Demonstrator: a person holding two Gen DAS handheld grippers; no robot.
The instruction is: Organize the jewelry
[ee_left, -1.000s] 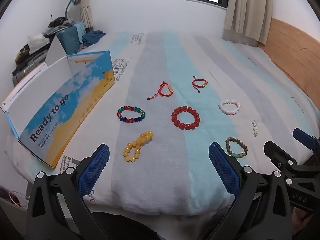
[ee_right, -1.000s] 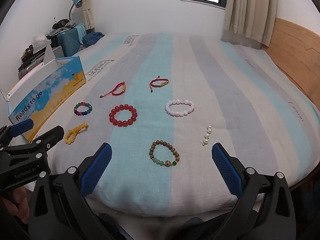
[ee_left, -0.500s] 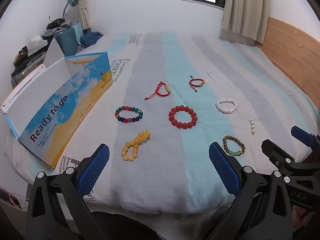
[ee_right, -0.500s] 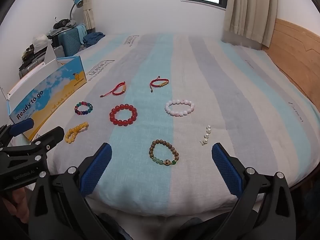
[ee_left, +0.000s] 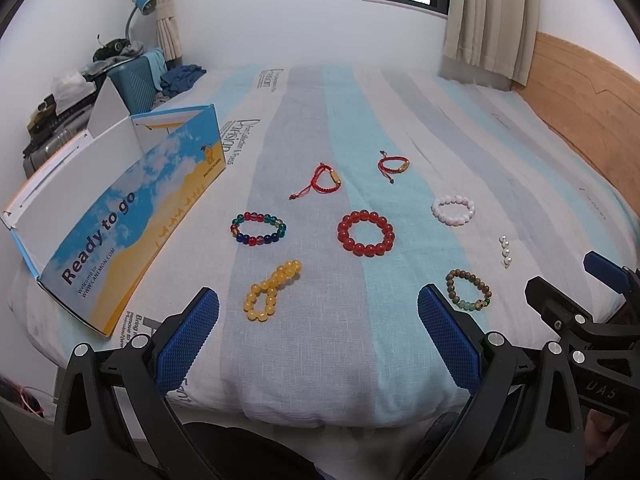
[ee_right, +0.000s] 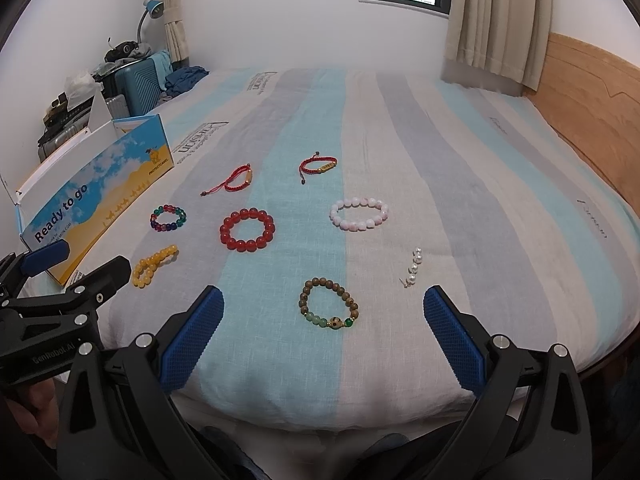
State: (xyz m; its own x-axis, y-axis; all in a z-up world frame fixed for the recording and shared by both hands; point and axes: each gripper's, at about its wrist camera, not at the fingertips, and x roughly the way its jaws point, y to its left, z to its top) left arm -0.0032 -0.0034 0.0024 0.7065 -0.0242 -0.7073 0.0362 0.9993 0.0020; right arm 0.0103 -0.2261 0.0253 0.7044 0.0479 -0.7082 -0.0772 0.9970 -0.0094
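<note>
- Left wrist view: my left gripper (ee_left: 318, 336) hangs at the near edge of the bed (ee_left: 400, 120), its blue pads spread wide and gripping nothing.
- Beside it I see my right gripper (ee_left: 560, 280) in from the right, also released; in its own view the right gripper (ee_right: 322, 336) has its fingers far apart and empty.
- Left of the jewelry an open cardboard box (ee_left: 120, 216) printed "Ready to go" lies on the striped cover, flaps up, close to the multicolour bracelet (ee_left: 258, 229).
- Behind the box, off the bed, stand a teal suitcase (ee_left: 138, 84), a blue desk lamp (ee_left: 140, 8) and a heap of clutter I cannot make out clearly.
- Nothing lies between either gripper and the pieces; only the other gripper's frame cuts across each view's lower corner.
- I count eight pieces, all flat on the cover and none touching another.
- Five bead bracelets: the multicolour one, a red bead bracelet (ee_left: 365, 233), a yellow bracelet (ee_left: 271, 296) twisted into a figure-eight, a pale pink bracelet (ee_right: 359, 213), and a brown bracelet (ee_right: 328, 309) with green beads.
- Two red cord bracelets: left cord bracelet (ee_left: 322, 180) and right cord bracelet (ee_left: 393, 166), farthest from me.
- One short pearl string (ee_right: 414, 268), just right of the brown bracelet.
</note>
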